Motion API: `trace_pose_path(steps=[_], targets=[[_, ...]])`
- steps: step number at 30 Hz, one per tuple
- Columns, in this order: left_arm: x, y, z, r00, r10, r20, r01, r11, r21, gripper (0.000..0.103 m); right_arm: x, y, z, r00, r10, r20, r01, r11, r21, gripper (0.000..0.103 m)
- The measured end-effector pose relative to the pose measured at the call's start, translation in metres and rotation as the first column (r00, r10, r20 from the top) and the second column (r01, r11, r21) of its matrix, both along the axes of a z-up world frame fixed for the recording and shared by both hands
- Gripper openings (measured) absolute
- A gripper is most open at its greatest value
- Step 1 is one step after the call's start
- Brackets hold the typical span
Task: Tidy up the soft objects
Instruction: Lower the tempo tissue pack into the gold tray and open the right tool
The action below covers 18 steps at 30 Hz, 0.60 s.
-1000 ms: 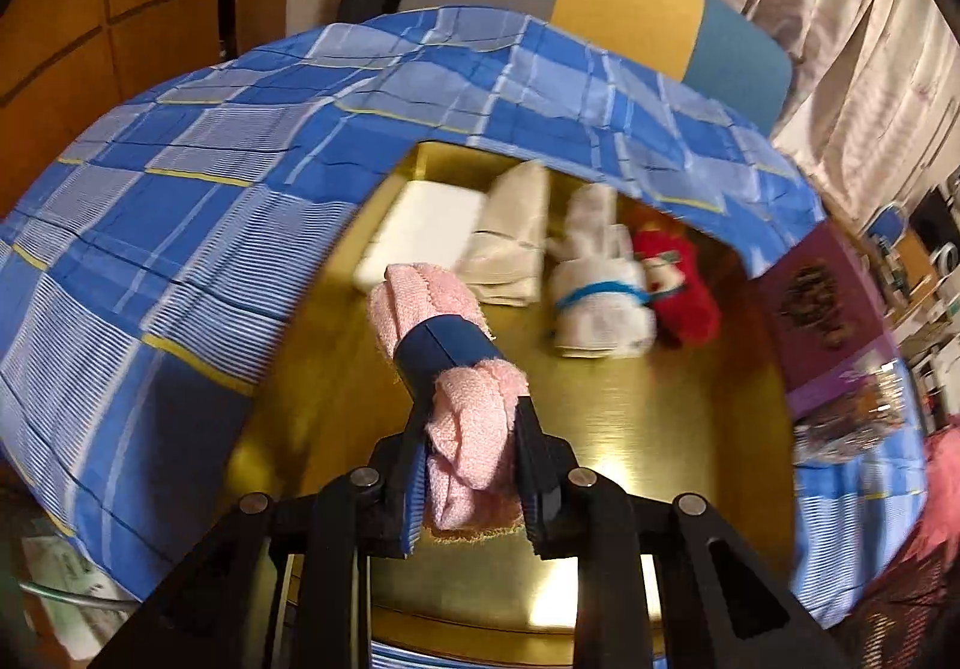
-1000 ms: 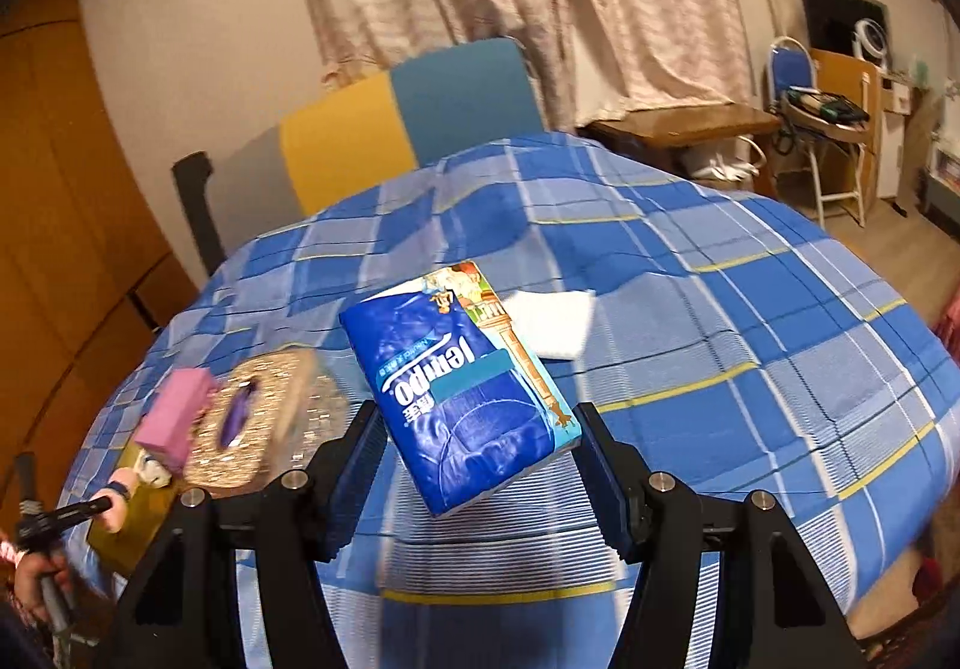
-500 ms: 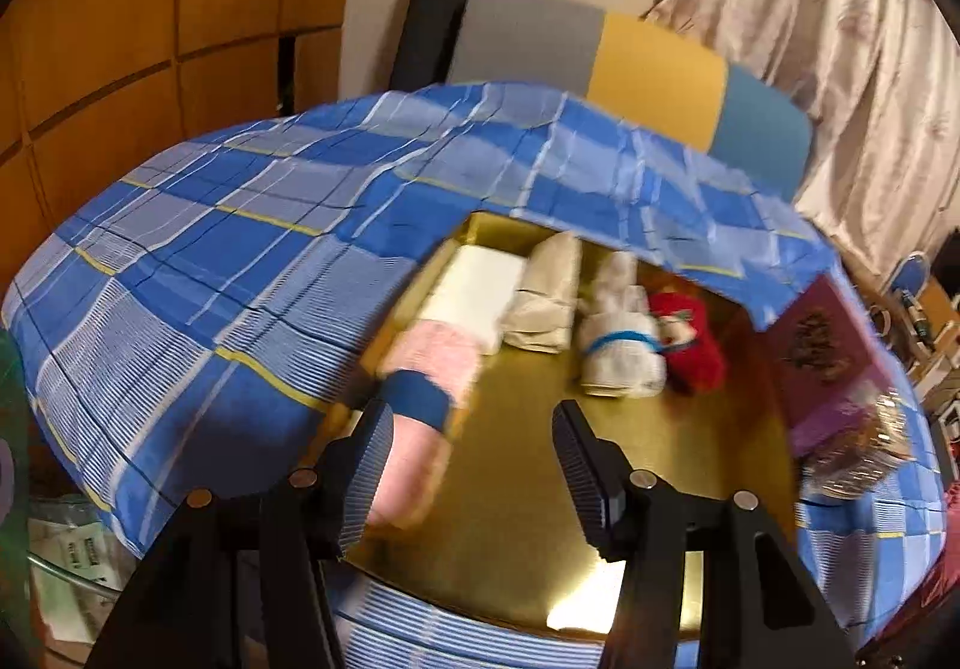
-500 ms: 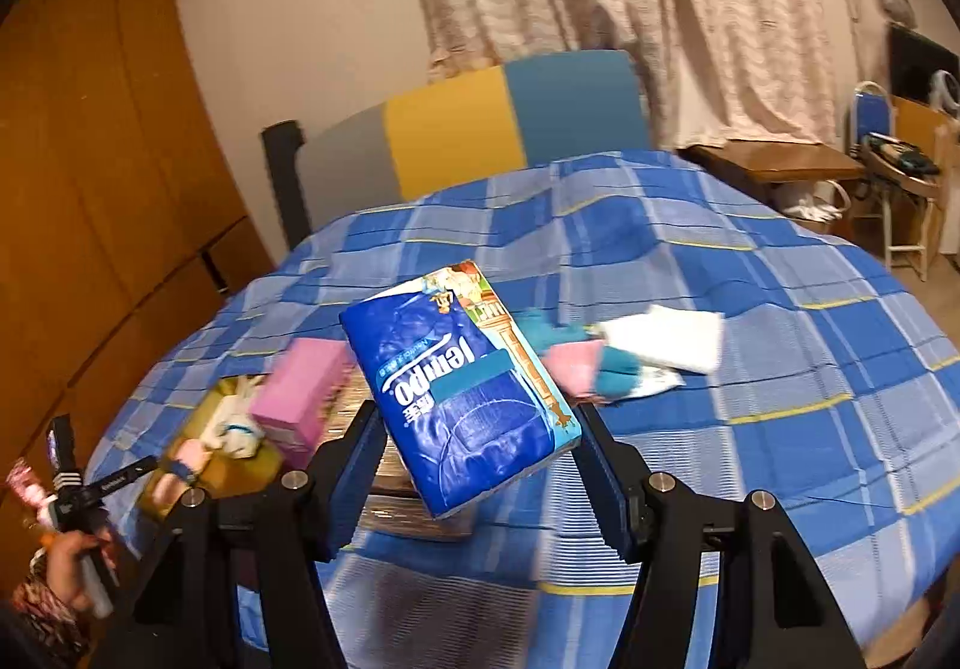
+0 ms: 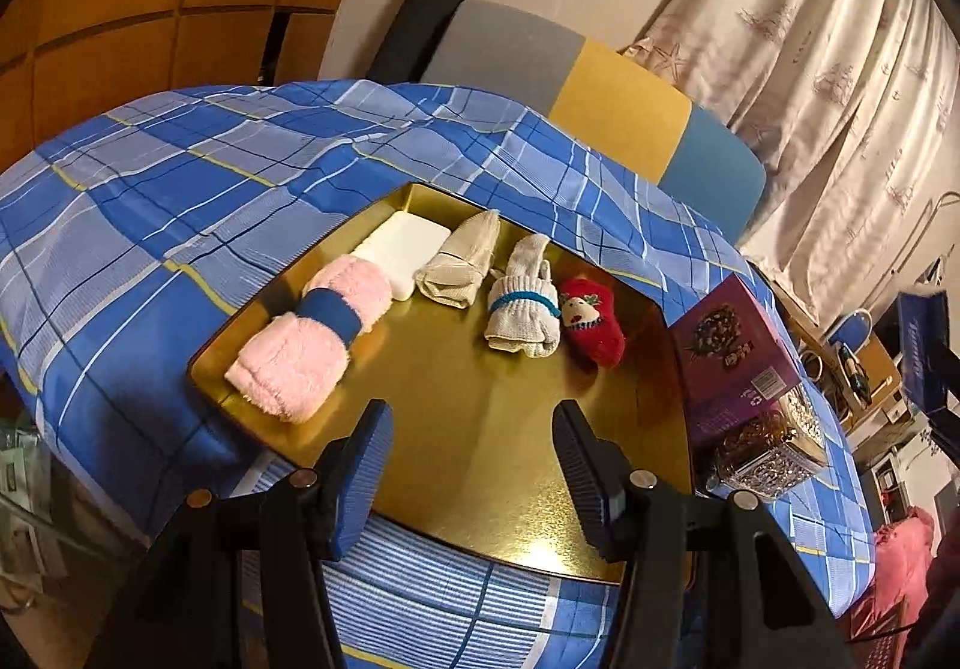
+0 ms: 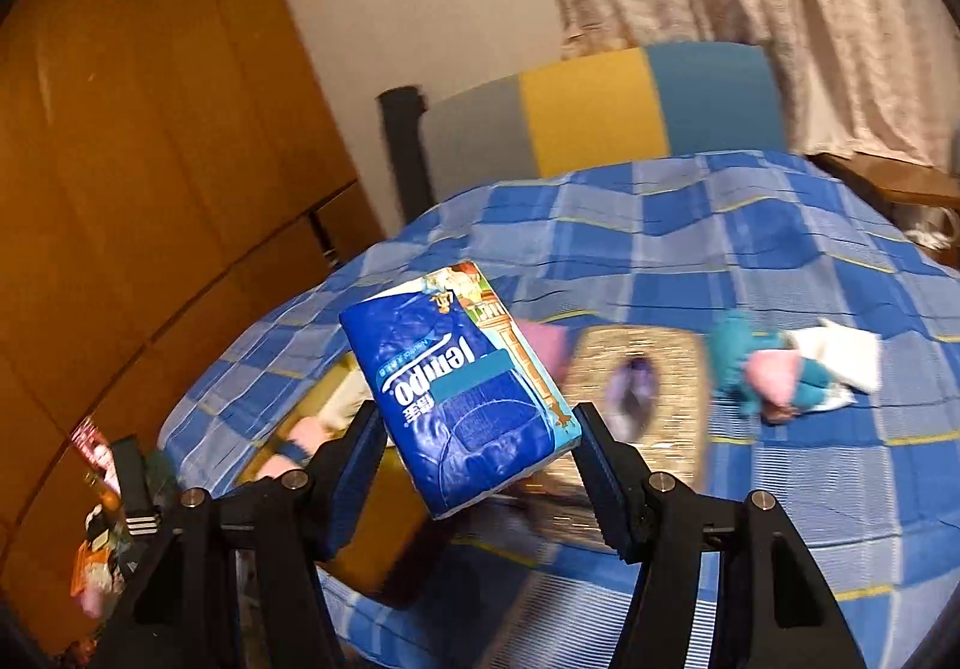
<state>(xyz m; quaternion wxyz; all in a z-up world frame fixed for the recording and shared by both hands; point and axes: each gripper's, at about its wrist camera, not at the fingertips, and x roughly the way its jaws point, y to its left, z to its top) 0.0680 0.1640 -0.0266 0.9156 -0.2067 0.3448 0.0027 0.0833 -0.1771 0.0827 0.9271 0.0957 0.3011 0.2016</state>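
The pink towel [image 5: 312, 336] lies at the left edge of the gold tray [image 5: 480, 429], and the left gripper [image 5: 471, 465] stands wide and empty near the tray's front edge, its jaws having just opened. The right gripper [image 6: 474, 483] clamps the blue tissue pack [image 6: 462, 387]; the next move likely calls for setting the pack into the tray's bare front area, beside the white pad [image 5: 402, 249], socks [image 5: 522, 303] and red sock [image 5: 591, 318]. The tray sits on a blue checked tablecloth [image 5: 150, 201], with a chair [image 5: 600, 93] and curtains [image 5: 810, 39] behind.

gold tray [image 6: 384, 567] motion-blurred (half behind tissue pack [image 6: 462, 387]), teal toy [image 6: 744, 363] smeared
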Motion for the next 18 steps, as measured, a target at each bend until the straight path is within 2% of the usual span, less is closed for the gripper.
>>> trace_pose_path(steps=[5, 11, 18], targets=[[-0.007, 0.012, 0.002, 0.999, 0.049, 0.007, -0.049, 0.999, -0.002, 0.056, 0.014, 0.059, -0.019, 0.992, 0.109, -0.057, -0.111, 0.994, -0.026, 0.063], [-0.013, 0.028, -0.001, 0.993, 0.12, -0.011, -0.12, 0.993, 0.008, 0.056, 0.03, 0.137, -0.052, 0.965, 0.222, -0.138, -0.235, 0.968, -0.084, 0.063], [-0.017, 0.045, -0.007, 0.981, 0.192, -0.031, -0.192, 0.981, -0.002, 0.056, 0.057, 0.205, -0.092, 0.926, 0.27, -0.265, -0.299, 0.951, -0.075, 0.063]])
